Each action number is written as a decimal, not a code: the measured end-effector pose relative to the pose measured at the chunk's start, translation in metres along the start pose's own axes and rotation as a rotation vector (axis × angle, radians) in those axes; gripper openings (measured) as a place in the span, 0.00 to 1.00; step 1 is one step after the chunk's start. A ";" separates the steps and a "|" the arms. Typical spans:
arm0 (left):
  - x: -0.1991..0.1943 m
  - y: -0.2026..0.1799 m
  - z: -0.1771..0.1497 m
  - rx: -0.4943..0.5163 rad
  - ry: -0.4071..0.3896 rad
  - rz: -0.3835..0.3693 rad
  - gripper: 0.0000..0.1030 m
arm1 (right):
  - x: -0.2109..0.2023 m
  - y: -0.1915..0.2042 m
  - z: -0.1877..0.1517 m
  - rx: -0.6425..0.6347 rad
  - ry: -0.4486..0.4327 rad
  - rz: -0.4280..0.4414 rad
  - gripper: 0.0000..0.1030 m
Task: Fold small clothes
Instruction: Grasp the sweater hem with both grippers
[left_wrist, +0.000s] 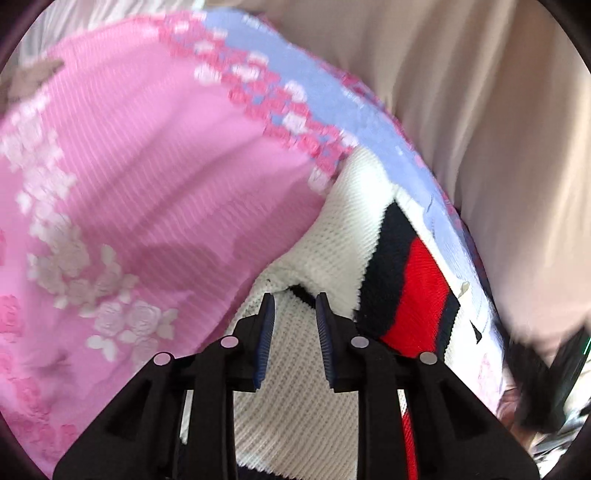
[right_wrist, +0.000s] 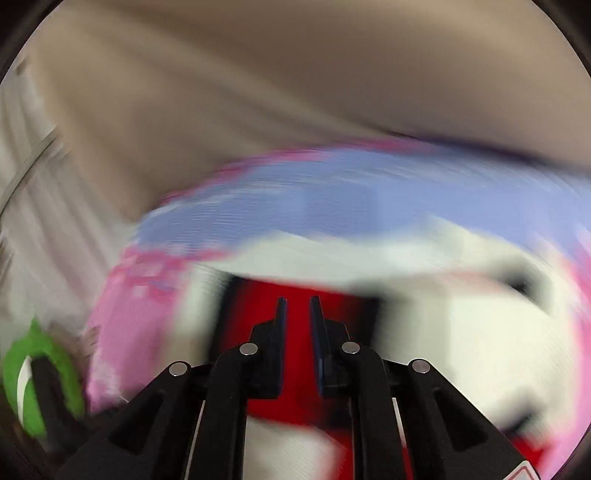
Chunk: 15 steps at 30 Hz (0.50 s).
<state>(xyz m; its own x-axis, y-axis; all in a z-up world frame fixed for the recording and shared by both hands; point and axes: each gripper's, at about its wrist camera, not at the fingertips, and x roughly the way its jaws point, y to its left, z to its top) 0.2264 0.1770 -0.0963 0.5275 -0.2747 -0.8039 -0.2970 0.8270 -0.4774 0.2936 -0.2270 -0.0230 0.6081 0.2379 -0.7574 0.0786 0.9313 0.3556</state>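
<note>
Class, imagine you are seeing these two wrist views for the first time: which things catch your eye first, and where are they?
The white knit sweater with its red and navy stripe lies right under the left tool, whose jaws stand slightly apart. Left of it spreads a pink rose-patterned bedspread with a lilac border. In the blurred right view, the right tool hangs over the red stripe.

We see a pink bedspread (left_wrist: 147, 192) with white roses and a lavender border, and behind it pale beige curtains (left_wrist: 480, 110) hanging in soft folds.

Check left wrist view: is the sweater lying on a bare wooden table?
No. The white knit sweater lies on a pink floral bedspread.
</note>
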 end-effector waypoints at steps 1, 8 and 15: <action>-0.002 -0.003 -0.002 0.015 -0.013 0.015 0.30 | -0.018 -0.033 -0.015 0.060 0.002 -0.067 0.14; 0.042 -0.017 -0.009 0.071 -0.006 0.155 0.34 | -0.024 -0.142 -0.065 0.196 0.101 -0.209 0.03; 0.005 -0.007 -0.023 0.128 0.028 0.155 0.42 | -0.110 -0.150 -0.091 0.263 0.015 -0.193 0.35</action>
<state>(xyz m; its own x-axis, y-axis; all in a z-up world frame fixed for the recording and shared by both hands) 0.2127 0.1580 -0.1052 0.4604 -0.1514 -0.8747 -0.2681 0.9156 -0.2996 0.1426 -0.3674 -0.0427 0.5505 0.0695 -0.8319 0.3937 0.8571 0.3321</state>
